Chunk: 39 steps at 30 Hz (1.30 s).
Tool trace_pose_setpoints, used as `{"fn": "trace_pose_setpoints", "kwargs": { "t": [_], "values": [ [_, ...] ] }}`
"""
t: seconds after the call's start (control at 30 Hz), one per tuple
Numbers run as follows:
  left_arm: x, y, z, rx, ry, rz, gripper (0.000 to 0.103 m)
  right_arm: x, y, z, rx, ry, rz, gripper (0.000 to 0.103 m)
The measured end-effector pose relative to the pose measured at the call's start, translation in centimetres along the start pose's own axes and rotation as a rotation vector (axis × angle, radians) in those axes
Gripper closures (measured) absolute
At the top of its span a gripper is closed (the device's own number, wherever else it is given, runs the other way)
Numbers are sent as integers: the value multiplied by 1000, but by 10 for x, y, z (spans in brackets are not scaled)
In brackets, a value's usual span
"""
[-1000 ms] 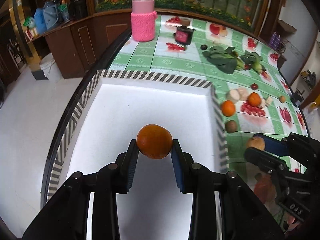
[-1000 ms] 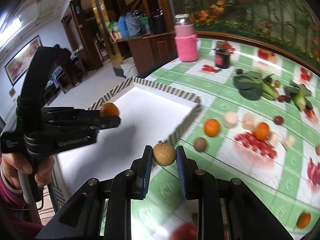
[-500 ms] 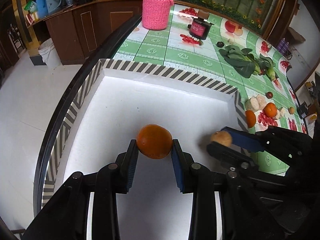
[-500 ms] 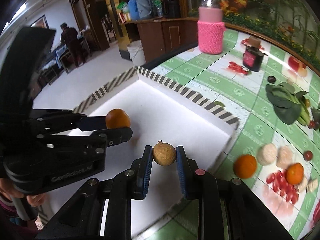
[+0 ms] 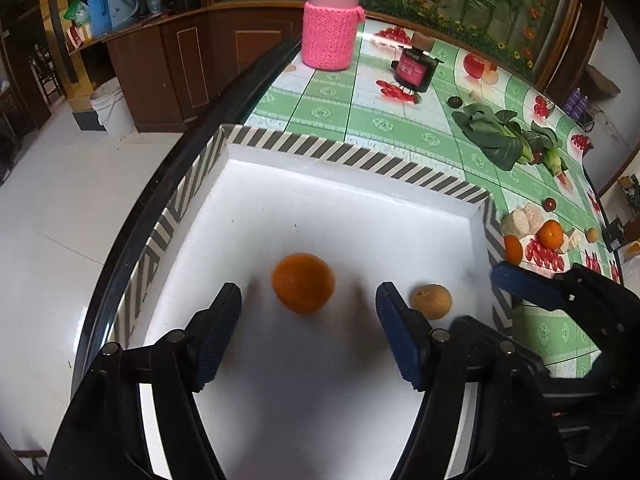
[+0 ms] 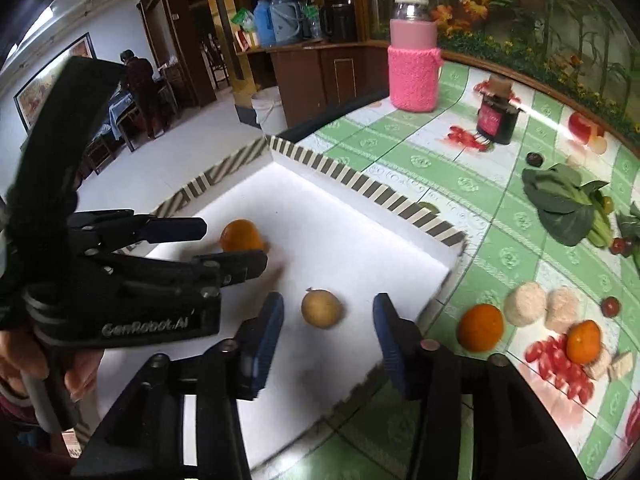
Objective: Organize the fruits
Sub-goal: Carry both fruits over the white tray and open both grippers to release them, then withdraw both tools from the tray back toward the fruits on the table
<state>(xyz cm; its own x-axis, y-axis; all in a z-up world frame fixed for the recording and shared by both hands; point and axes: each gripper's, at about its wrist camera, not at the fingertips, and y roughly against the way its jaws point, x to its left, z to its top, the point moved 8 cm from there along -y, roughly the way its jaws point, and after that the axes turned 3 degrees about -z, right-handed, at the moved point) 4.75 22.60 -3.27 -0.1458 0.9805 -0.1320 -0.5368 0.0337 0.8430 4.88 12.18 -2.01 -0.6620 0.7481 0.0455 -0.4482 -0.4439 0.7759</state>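
Release stage, both grippers: the left gripper (image 5: 308, 320) has its jaws opening, and the orange (image 5: 303, 282) sits between them, clear of both pads, on the white floor of the tray (image 5: 352, 152). The right gripper (image 6: 328, 330) is likewise opening its jaws around the small brown fruit (image 6: 321, 308), which touches neither pad and lies near the tray's right wall. Neither gripper holds anything at this moment.

Progress, judged from the layout: two fruits are inside the striped-rim tray, which stands at the left edge of the bench (image 6: 460, 168). The greater part of the work remains. Outside the tray, just beyond its right wall, lie a second orange (image 6: 480, 327), a third orange (image 6: 584, 340), two pale round pieces (image 6: 524, 310) and small dark red fruits (image 6: 611, 306). Leafy greens (image 6: 564, 208) lie further toward the far right side of the bench, well apart from the tray.

Objects not part of the sorting: a pink-sleeved jar (image 6: 414, 64) and a dark jar (image 6: 496, 116) near the bench's far edge.

Probable next step: retract both grippers and fetch the nearest orange.
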Motion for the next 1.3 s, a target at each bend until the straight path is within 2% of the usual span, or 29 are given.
{"fn": "trace_pose_setpoints", "kwargs": {
  "t": [0.07, 0.17, 0.4, 0.8, 1.07, 1.3],
  "values": [
    [-5, 6, -1, -9, -1, -7, 34, -2, 12, -2, -19, -6, -11, 49],
    [-15, 17, -2, -35, -16, -6, 34, -8, 32, -7, -53, -35, -20, 37],
    [-52, 41, -9, -84, -52, -53, 31, -35, 72, -32, -98, -107, -67, 31],
    [-124, 45, -35, -39, -139, -136, 31, -114, 125, -117, -77, -263, -207, 27],
    [-165, 34, -46, -4, -200, -151, 31, -174, 156, -173, -62, -394, -282, 27],
    [-193, 21, -58, 37, -236, -194, 31, -214, 169, -204, -48, -489, -325, 27]
  ]
}}
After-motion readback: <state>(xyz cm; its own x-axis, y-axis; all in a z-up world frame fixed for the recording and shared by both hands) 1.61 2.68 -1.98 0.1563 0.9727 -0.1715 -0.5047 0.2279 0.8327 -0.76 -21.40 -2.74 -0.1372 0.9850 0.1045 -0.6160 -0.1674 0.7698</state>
